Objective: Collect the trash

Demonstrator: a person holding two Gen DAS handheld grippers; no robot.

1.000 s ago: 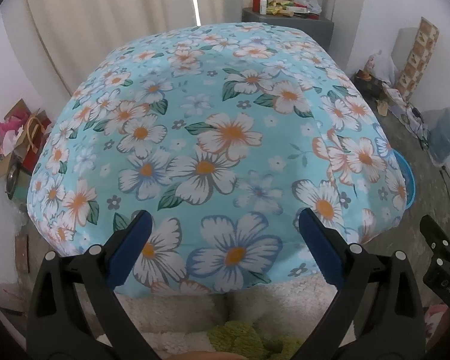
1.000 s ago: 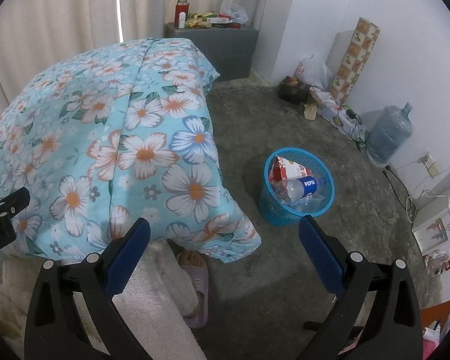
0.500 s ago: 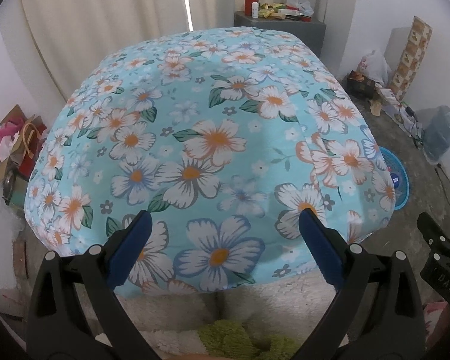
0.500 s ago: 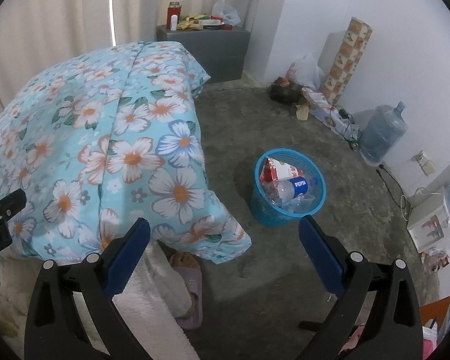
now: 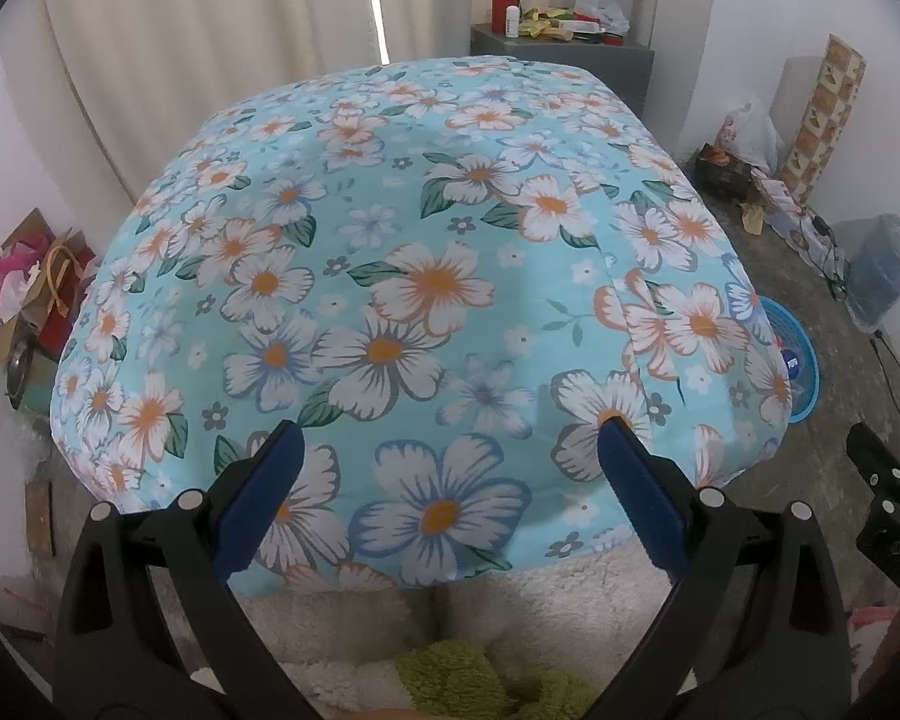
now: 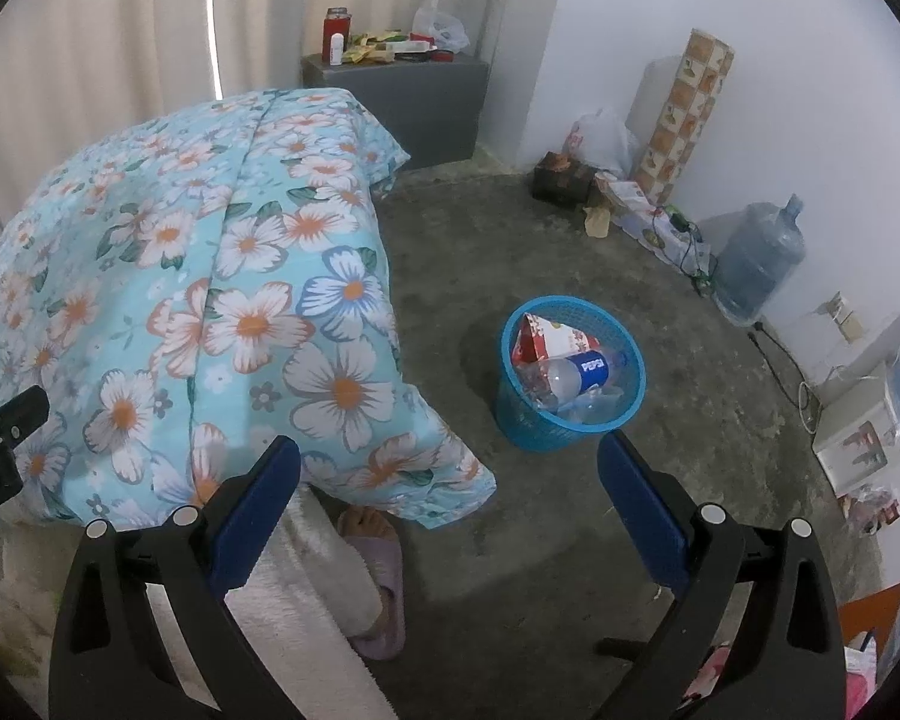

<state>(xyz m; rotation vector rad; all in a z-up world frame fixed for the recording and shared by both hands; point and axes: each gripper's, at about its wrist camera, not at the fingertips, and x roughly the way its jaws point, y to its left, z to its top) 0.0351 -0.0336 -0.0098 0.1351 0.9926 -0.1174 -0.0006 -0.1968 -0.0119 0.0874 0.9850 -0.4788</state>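
A blue mesh trash basket (image 6: 570, 420) stands on the concrete floor right of the bed. It holds a Pepsi bottle (image 6: 576, 372), a red and white carton (image 6: 546, 339) and clear plastic. Its rim also shows in the left wrist view (image 5: 801, 354), mostly hidden by the bed. My right gripper (image 6: 449, 480) is open and empty, above the floor in front of the basket. My left gripper (image 5: 450, 468) is open and empty, over the near end of the floral bed cover (image 5: 402, 276).
A grey cabinet (image 6: 414, 90) with packets and a red jar stands at the back. A water jug (image 6: 756, 258), a bag and boxes line the right wall. My foot in a purple slipper (image 6: 378, 576) is beside the bed. Clutter (image 5: 30, 294) lies left of the bed.
Both grippers have pulled back and risen a little, so the bed and basket look farther away. Both stay open and empty.
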